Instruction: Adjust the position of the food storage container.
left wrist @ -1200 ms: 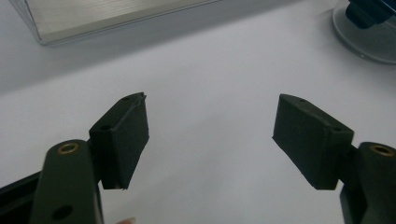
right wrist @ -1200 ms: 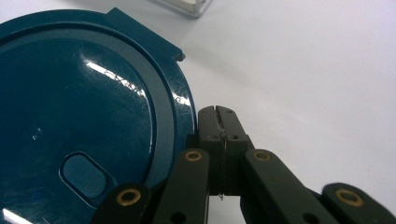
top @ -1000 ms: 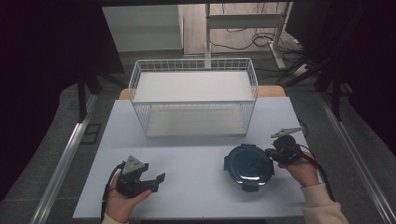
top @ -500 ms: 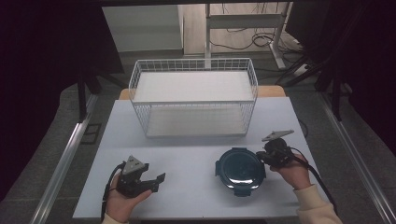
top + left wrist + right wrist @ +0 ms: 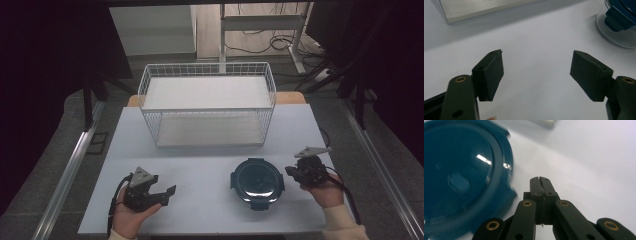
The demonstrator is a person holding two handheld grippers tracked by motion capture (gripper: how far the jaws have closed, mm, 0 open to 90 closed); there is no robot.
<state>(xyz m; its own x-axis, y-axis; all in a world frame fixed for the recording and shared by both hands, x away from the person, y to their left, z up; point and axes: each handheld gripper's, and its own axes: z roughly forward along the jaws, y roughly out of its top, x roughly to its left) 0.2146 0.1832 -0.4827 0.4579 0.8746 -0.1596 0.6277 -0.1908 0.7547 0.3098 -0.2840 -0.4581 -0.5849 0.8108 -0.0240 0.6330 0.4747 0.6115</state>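
High view: my left gripper [image 5: 167, 192] rests near the front left of the white counter [image 5: 210, 170], cradled in my left hand [image 5: 132, 217], its jaws spread and pointing right; my right gripper [image 5: 290, 171] sits at the front right in my right hand [image 5: 327, 192], pointing left toward a round container with a dark blue lid [image 5: 257, 182], just beside its right edge, though I cannot tell from here whether they touch. A white wire basket [image 5: 207, 107] stands at the back of the counter, well apart from both grippers. Left gripper view: my two black jaws stand wide apart over bare counter, pinching nothing; the container's clear wall and a blue lid clasp [image 5: 617, 18] appear at upper right, and the basket's base [image 5: 481, 8] at upper left. Right gripper view: my jaws [image 5: 540, 180] are pressed together with nothing between them, their tips over the white counter just right of the blue lid [image 5: 461, 180], which lies to the left with a rim tab near the jaw base.
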